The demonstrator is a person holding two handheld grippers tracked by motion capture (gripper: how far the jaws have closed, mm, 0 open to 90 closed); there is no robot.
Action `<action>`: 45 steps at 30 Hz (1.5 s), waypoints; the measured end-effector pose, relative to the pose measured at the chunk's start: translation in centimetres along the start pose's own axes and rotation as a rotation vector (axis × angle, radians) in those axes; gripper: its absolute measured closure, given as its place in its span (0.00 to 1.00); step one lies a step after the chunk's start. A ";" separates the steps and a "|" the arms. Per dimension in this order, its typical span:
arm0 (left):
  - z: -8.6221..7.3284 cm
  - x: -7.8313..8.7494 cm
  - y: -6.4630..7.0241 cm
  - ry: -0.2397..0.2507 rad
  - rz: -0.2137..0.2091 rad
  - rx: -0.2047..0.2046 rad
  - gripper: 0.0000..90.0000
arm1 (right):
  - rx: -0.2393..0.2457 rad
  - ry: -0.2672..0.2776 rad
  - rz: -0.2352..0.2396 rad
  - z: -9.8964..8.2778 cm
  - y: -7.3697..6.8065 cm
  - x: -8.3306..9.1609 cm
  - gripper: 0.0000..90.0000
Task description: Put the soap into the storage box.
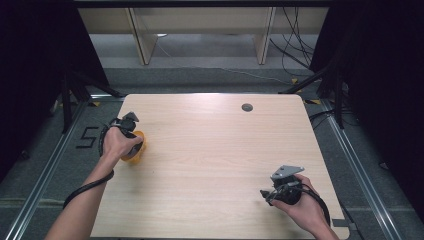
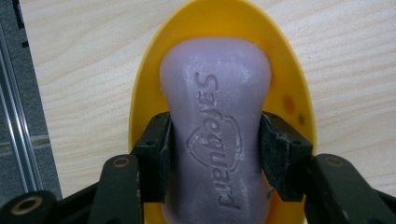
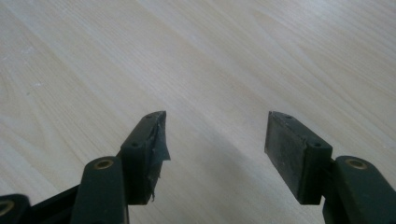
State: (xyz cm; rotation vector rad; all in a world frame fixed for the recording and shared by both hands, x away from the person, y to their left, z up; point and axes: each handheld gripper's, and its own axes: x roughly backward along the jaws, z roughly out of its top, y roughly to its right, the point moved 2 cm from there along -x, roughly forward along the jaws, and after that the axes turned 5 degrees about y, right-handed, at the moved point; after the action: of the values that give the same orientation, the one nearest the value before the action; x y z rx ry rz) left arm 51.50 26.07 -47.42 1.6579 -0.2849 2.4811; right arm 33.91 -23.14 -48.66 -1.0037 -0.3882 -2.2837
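Note:
A lilac soap bar (image 2: pixel 215 93) stamped "Safeguard" lies in a yellow oval dish (image 2: pixel 287 84) on the light wooden table (image 1: pixel 215 145). My left gripper (image 2: pixel 215 154) points down at it, and its two black pads press on the bar's narrow waist from both sides. From above, the dish (image 1: pixel 140 146) peeks out beside the hand that holds the left gripper (image 1: pixel 129 135), near the table's left edge. My right gripper (image 3: pixel 217 140) is open over bare wood with nothing between its pads. It sits at the near right of the table (image 1: pixel 266 195).
A small grey round grommet (image 1: pixel 247 107) is set into the table near its far edge. Metal floor rails (image 1: pixel 45 175) run along both sides of the table. Wooden frame legs and loose cables stand beyond the far edge.

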 end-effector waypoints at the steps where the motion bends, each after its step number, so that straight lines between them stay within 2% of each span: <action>1: 0.0 0.0 0.0 0.000 0.000 0.000 0.52 | 0.000 0.000 0.000 0.0 0.0 0.0 0.44; 5: 0.1 0.3 -0.1 0.046 0.005 -0.002 0.47 | 0.002 -0.018 0.001 0.0 0.0 0.1 0.44; 6: 0.2 0.6 -0.1 0.028 0.012 -0.012 0.46 | 0.003 -0.017 0.002 0.0 0.0 0.1 0.44; 8: 0.2 0.9 -0.2 0.052 0.008 -0.002 0.43 | 0.020 -0.009 -0.006 0.0 0.1 0.1 0.44; 10: 0.1 1.2 -0.2 0.074 0.005 0.009 0.40 | 0.021 -0.025 0.001 0.0 0.1 0.2 0.44; 11: 0.0 1.5 -0.3 0.072 0.008 0.001 0.40 | 0.021 -0.025 0.001 0.0 0.1 0.2 0.44; 15: -0.3 2.4 -0.6 0.119 -0.002 0.017 0.40 | 0.020 -0.025 0.002 0.0 0.1 0.2 0.44; 21: -1.2 4.4 -0.6 0.152 -0.003 0.002 0.40 | 0.020 -0.024 0.000 0.0 0.1 0.2 0.43; 22: -1.3 4.6 -0.6 0.156 -0.006 -0.001 0.41 | 0.001 -0.025 0.002 0.0 0.0 0.2 0.43; 23: -1.5 4.9 -0.5 0.163 -0.007 -0.006 0.41 | 0.019 -0.030 0.002 0.1 0.2 0.3 0.43; 26: -2.3 5.6 0.0 0.194 -0.006 -0.011 0.41 | 0.022 -0.020 -0.004 0.1 0.3 0.3 0.43; 32: -4.0 7.0 0.9 0.221 -0.067 -0.004 0.41 | 0.026 -0.005 -0.014 0.1 0.3 0.3 0.43; 34: -4.7 7.2 1.2 0.232 -0.072 -0.009 0.41 | 0.028 -0.012 -0.014 0.1 0.3 0.4 0.43; 36: -5.4 7.4 1.6 0.237 -0.080 -0.003 0.41 | 0.000 -0.012 -0.012 0.1 0.1 0.4 0.43; 38: -6.0 7.5 2.0 0.252 -0.089 -0.006 0.41 | 0.003 -0.021 -0.010 0.1 0.1 0.5 0.43; 42: -7.1 8.0 2.9 0.267 -0.102 -0.031 0.42 | 0.031 -0.014 -0.015 0.1 0.3 0.4 0.43; 43: -7.3 8.2 3.1 0.268 -0.099 -0.039 0.42 | -0.003 -0.023 -0.011 0.1 0.1 0.5 0.43; 44: -7.6 8.3 3.3 0.276 -0.106 -0.040 0.42 | 0.018 -0.017 -0.013 0.2 0.3 0.4 0.43; 45: -7.8 8.4 3.5 0.280 -0.109 -0.051 0.42 | 0.017 -0.017 -0.014 0.2 0.3 0.5 0.43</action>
State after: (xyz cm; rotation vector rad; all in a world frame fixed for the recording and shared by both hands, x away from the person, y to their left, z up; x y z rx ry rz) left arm 40.49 24.67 -42.86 1.2501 -0.2159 2.5568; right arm 33.94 -23.46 -48.18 -1.0154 -0.4222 -2.2819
